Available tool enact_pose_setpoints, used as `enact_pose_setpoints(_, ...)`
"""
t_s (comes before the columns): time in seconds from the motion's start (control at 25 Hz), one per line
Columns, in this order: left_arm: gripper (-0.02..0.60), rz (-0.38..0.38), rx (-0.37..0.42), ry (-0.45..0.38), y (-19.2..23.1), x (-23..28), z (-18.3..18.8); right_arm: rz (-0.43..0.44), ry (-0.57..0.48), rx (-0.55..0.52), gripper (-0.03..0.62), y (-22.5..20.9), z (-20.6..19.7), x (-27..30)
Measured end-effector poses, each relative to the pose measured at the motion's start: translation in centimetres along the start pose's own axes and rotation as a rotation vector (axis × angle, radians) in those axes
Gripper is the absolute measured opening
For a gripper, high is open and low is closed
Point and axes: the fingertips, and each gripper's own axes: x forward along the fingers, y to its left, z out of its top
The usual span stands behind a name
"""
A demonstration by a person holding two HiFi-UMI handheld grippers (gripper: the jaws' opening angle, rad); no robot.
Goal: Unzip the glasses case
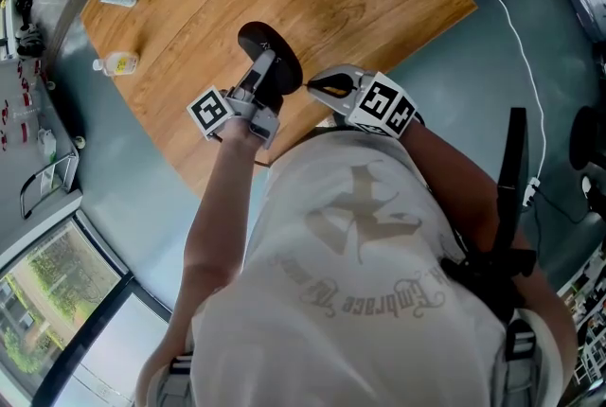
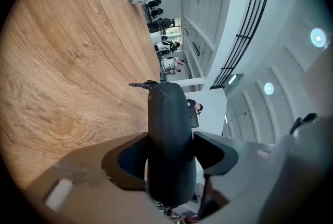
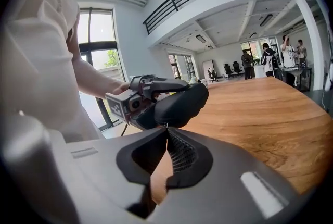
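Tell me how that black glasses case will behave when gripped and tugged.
Probably stiff: the glasses case juts from the clamped jaws of the left gripper without sagging. Likely light, as that one grip carries it above the table. Its smooth, rounded shell may slip or twist when the zip is tugged.

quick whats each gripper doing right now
left gripper: closed on the glasses case, one jaw on each side
right gripper: closed, tips pinching what looks like the zipper pull under the case
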Motion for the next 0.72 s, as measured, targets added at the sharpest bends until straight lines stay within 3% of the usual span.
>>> enact_pose_setpoints(0.4,0.276,0.040,-0.015,-0.050,0.59,-0.01,-0.18,-0.043,0.041,-0.056,0.009,-0.41,-0.30,-0.42)
enact_pose_setpoints(0.72,0.264,0.077,-0.016,0.008,1.05,-0.25,-0.59,-0.085,0.096,-0.131,0.008,-0.67,-0.92,-0.38)
